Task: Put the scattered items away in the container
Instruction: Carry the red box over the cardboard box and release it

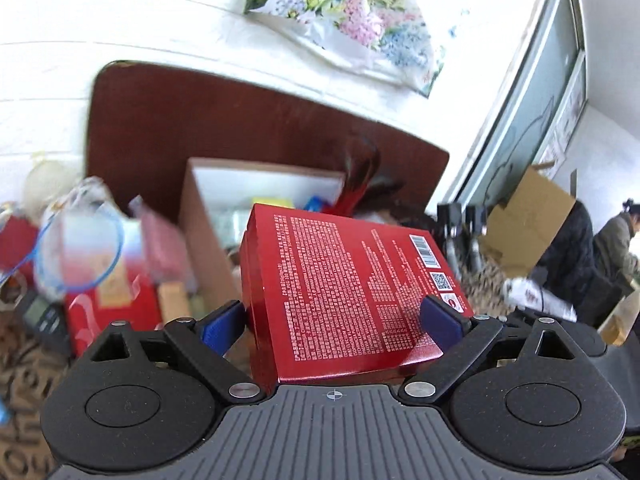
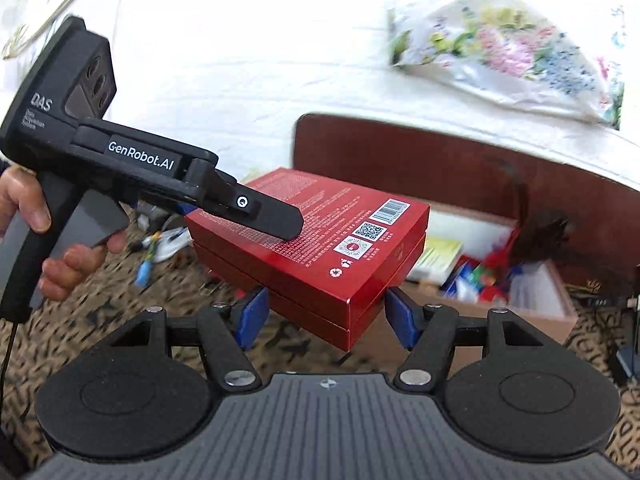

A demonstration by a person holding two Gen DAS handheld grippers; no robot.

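The left gripper point(image 1: 338, 320) is clamped on a flat red box point(image 1: 348, 280), one blue pad under its left edge and the other pressed on its printed top face, so the box is pinched by its thickness and stands tilted; in the right wrist view the same gripper's upper finger point(image 2: 264, 216) lies across the box's top, with a person's hand point(image 2: 48, 236) on the grip handle; the right gripper point(image 2: 326, 316) stands fairly wide, its blue pads either side of the box's near corner, and whether they press on it cannot be told; the box point(image 2: 320, 248) hangs above the patterned carpet point(image 2: 120, 304), near an open cardboard container point(image 1: 200, 216) that already holds small colourful items; behind it stand a dark wooden board point(image 1: 180, 120) and a bed with a floral pillow point(image 1: 344, 20); loose clutter, blurred, lies left of the container.
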